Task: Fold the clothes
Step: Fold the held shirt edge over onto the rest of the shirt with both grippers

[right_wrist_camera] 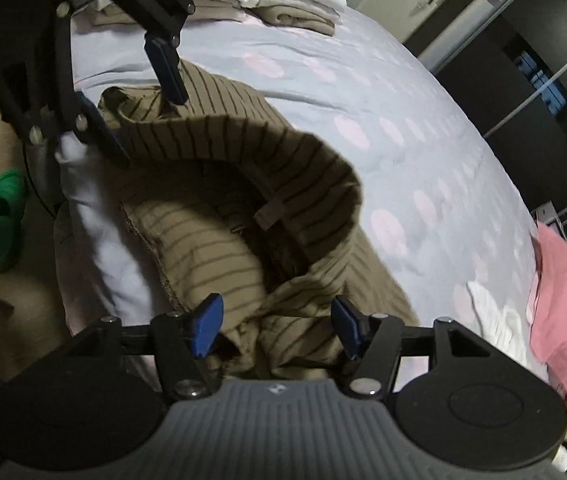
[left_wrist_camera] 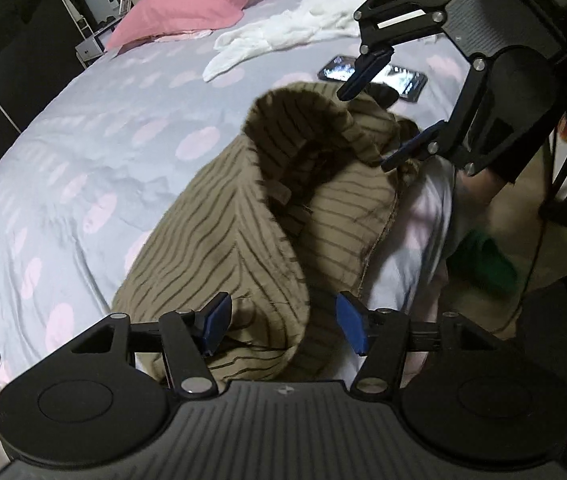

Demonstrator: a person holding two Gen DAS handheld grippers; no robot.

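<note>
On the near edge of the bed, a tan striped garment lies rumpled, its ribbed hem curled up into a soft arch with a small label showing inside. Thin dark stripes run across the knit-looking cloth. Both tongs stand apart over it: the left gripper and the right gripper each have blue pads spread wide, cloth beneath them but not pinched. The duvet is smooth, pale grey-blue with pink ovals. Farther off lie a pink pillow, a crumpled white garment and a glossy phone.

Home bedroom, bed, pink pillow, dark wardrobe
</note>
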